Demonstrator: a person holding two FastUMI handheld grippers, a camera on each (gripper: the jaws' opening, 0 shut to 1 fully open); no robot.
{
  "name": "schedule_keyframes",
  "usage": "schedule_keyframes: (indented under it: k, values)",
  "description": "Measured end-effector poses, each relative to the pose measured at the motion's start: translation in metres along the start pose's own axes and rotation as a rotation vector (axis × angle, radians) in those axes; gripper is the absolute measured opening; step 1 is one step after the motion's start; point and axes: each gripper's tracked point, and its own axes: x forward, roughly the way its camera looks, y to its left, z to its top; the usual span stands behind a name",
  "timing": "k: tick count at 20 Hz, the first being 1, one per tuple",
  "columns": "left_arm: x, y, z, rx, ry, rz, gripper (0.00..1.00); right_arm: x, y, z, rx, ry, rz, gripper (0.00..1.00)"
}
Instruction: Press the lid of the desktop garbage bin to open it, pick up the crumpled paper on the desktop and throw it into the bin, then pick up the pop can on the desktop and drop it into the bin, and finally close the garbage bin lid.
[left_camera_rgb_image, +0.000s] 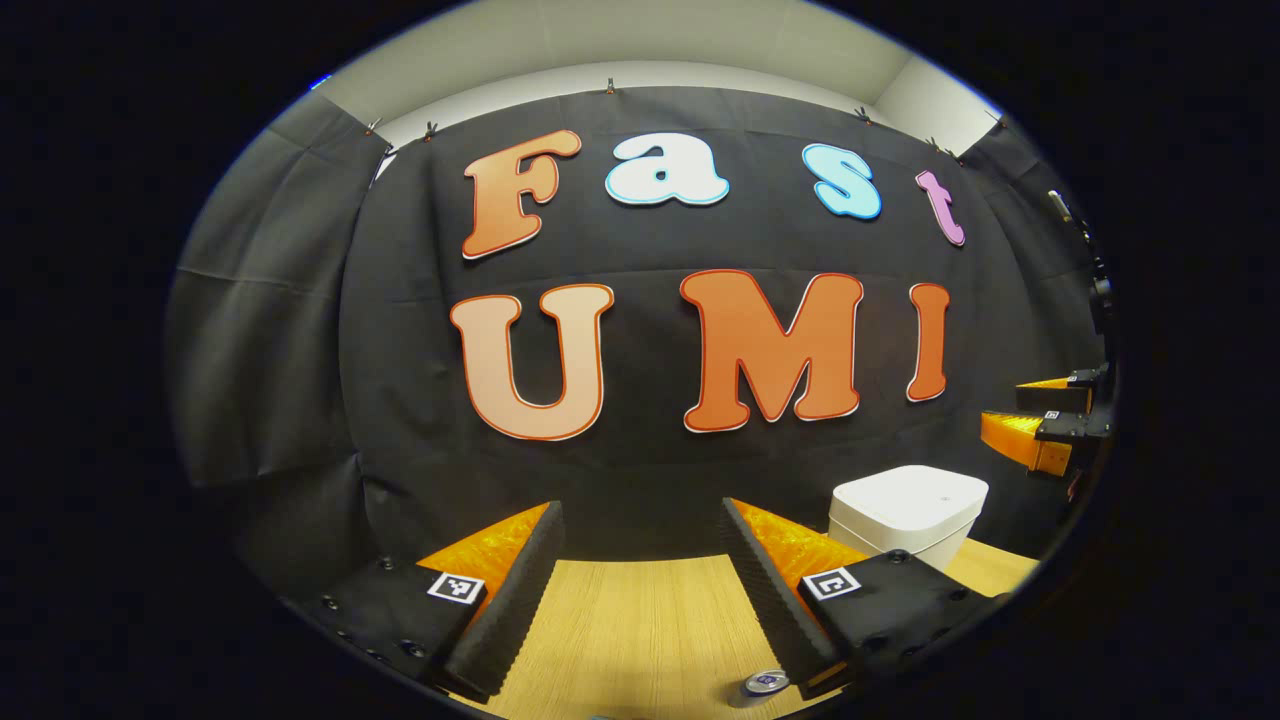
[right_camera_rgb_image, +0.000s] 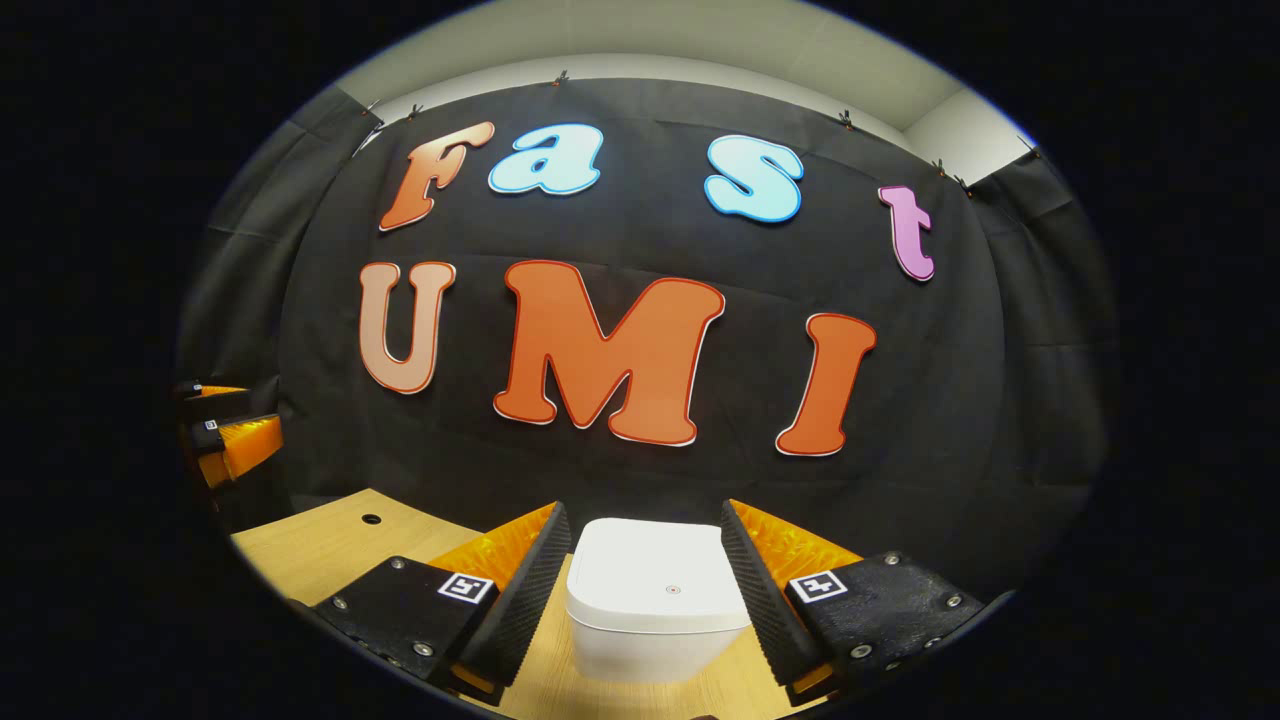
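Pale wood-grain desktop (left_camera_rgb_image: 640, 620) nearest, running under both tools. Left gripper (left_camera_rgb_image: 640, 590) spread wide and released, holding nothing, bare wood between its fingers. Small silver pop can (left_camera_rgb_image: 765, 683) at the very bottom of the left gripper view, just beside the inner edge of that gripper's right-hand finger, seen from its top end; upright or lying, cannot tell. Farther back and to the right in the same view, white rounded-square plastic desktop garbage bin (left_camera_rgb_image: 908, 515) on the wood, lid down. Beyond it, at the right edge, right gripper (left_camera_rgb_image: 1040, 420), raised above the level of the bin.

Right gripper view: own fingers parted and released, gripping nothing, with the white bin (right_camera_rgb_image: 660, 600) seen between them on the desktop, lid shut, a tiny dot on the lid's front. Touching the bin or clear of it, cannot tell. Small dark hole (right_camera_rgb_image: 371, 519) in the wood to the left. Farther left, at the edge, the left gripper (right_camera_rgb_image: 225, 425).
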Motion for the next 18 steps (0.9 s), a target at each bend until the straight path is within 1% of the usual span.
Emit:
schedule_keyframes:
  k: [2, 4, 8, 12, 13, 14, 15, 16, 17, 18]
  values:
    - [0.001, 0.003, -0.002, 0.004, 0.007, 0.014, 0.99, 0.009, -0.01, -0.009, 0.007, 0.035, -0.014, 0.89]
    - [0.001, 0.005, -0.004, 0.008, 0.012, 0.027, 0.99, 0.017, -0.014, -0.02, 0.023, 0.091, -0.011, 0.85]
    - [0.001, 0.009, -0.007, 0.02, 0.02, 0.045, 0.99, 0.034, -0.025, -0.033, 0.057, 0.156, -0.001, 0.73]
    - [-0.001, 0.012, -0.011, 0.029, 0.031, 0.068, 1.0, 0.049, -0.034, -0.038, 0.055, 0.18, 0.001, 0.48]
    - [-0.001, 0.013, -0.012, 0.031, 0.033, 0.076, 1.0, 0.053, -0.037, -0.04, 0.053, 0.188, -0.007, 0.39]
    - [-0.001, 0.015, -0.013, 0.033, 0.036, 0.084, 1.0, 0.056, -0.039, -0.043, 0.052, 0.197, -0.012, 0.34]
    - [-0.003, 0.017, -0.014, 0.033, 0.039, 0.093, 1.0, 0.059, -0.039, -0.045, 0.052, 0.203, -0.007, 0.23]
    - [-0.004, 0.019, -0.015, 0.033, 0.043, 0.101, 0.99, 0.062, -0.039, -0.047, 0.047, 0.205, -0.007, 0.18]
    - [-0.004, 0.022, -0.018, 0.035, 0.047, 0.109, 1.0, 0.066, -0.041, -0.048, 0.037, 0.207, -0.013, 0.11]
    - [-0.004, 0.022, -0.019, 0.035, 0.051, 0.117, 1.0, 0.068, -0.042, -0.05, 0.03, 0.208, -0.019, 0.08]
